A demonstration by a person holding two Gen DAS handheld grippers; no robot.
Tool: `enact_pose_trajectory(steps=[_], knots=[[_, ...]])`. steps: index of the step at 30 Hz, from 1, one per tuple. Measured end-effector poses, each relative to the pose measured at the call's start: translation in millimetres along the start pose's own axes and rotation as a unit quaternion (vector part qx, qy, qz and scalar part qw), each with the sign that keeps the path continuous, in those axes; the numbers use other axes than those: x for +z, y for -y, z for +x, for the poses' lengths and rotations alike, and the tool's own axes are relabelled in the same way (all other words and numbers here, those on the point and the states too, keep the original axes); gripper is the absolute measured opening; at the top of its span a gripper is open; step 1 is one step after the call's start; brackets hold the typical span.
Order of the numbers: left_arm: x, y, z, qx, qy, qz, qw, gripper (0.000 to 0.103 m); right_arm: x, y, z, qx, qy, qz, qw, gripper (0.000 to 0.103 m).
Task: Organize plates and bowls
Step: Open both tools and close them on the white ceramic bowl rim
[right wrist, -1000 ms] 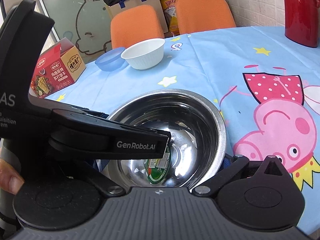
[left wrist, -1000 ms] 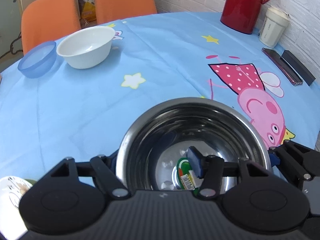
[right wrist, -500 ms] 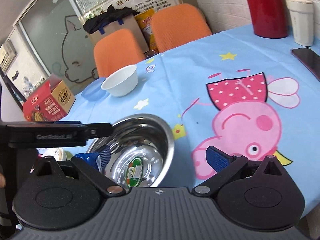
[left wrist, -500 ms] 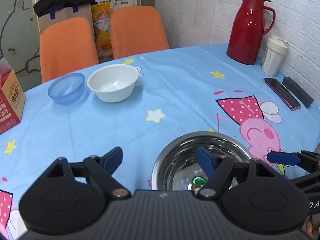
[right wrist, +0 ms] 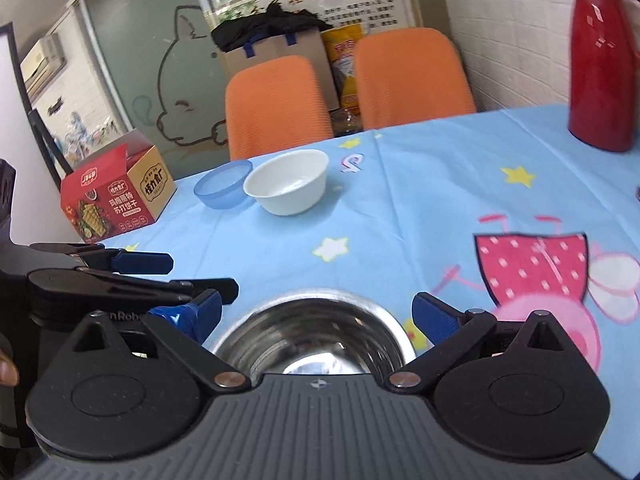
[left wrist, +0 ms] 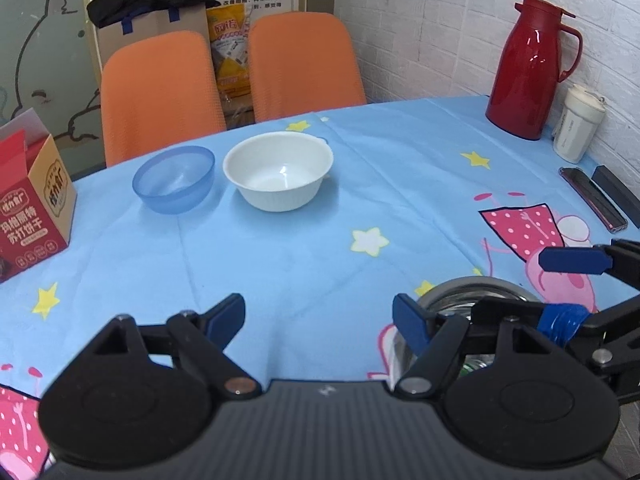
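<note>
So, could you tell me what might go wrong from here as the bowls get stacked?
The left gripper and right gripper hang open close together above the steel bowl and might collide. The blue bowl nearly touches the white bowl, so gripping one could nudge the other.

The left gripper (left wrist: 320, 316) has let go of the steel bowl (right wrist: 312, 332) rim, its jaws now apart and empty, and lifted away. The right gripper (right wrist: 316, 316) has also risen above the bowl.

Glossy metal bowl (right wrist: 308, 332); seemingly plastic bowl (left wrist: 174, 178).
</note>
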State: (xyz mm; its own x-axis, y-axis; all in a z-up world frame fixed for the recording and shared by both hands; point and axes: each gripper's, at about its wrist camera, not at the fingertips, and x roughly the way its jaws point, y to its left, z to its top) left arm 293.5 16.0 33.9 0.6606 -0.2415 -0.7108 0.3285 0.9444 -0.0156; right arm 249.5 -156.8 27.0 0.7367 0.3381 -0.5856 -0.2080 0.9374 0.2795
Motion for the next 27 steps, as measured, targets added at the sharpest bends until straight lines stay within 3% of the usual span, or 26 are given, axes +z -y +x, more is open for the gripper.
enact_pose_trajectory(steps=[9,13,17,20,27], knots=[[35,-66,38,0.023,-0.011,-0.020,0.9995,0.075,49,-5,57,0.018,-0.039,-0.066,0.997,0.089],[74,-88,56,-0.014,0.007,-0.031,0.9994,0.075,72,-1,85,0.024,-0.060,-0.079,0.995,0.089],[124,-93,92,-0.042,0.018,-0.008,0.9989,0.075,87,-6,120,0.032,-0.097,-0.105,0.989,0.089],[149,-90,126,-0.070,0.001,0.022,0.9973,0.075,92,-13,144,0.034,-0.117,-0.129,0.984,0.089],[156,-71,181,-0.071,-0.041,0.098,0.9918,0.075,94,-14,184,0.027,-0.146,-0.134,0.980,0.089]])
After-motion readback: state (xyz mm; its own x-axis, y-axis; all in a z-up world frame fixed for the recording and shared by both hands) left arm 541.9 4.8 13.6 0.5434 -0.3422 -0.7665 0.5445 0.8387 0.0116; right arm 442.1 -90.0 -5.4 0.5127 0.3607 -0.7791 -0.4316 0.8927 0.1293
